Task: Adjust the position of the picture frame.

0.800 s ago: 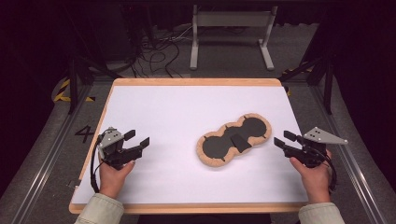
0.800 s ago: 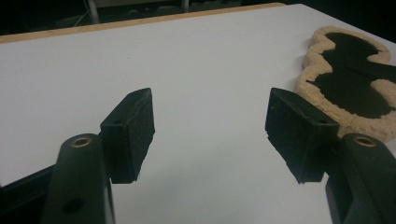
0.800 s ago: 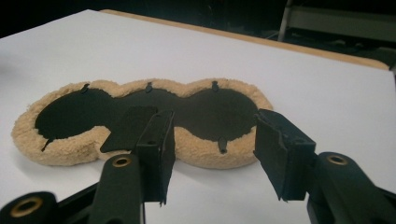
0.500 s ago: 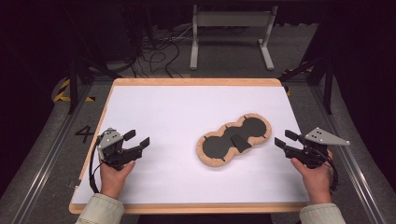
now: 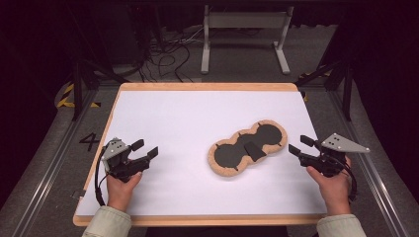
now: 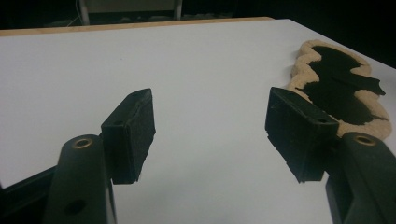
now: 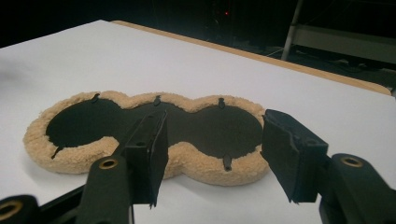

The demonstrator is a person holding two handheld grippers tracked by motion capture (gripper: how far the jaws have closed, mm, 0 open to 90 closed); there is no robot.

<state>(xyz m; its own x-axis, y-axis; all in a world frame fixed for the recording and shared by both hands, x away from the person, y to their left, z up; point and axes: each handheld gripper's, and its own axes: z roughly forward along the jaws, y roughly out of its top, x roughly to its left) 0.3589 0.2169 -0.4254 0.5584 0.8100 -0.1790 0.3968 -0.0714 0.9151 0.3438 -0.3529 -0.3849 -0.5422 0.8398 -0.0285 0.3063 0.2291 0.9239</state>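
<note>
While both hands stay put, the right gripper (image 5: 298, 144) edges outward.

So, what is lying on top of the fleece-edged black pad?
On the fleece-edged pad a small black flap lies across its narrow middle. Whatever is beneath the flap or the pad is covered.

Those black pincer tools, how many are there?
2. The left tool is over the table's left side; the right tool is at its right, beside the fleece pad.
</note>
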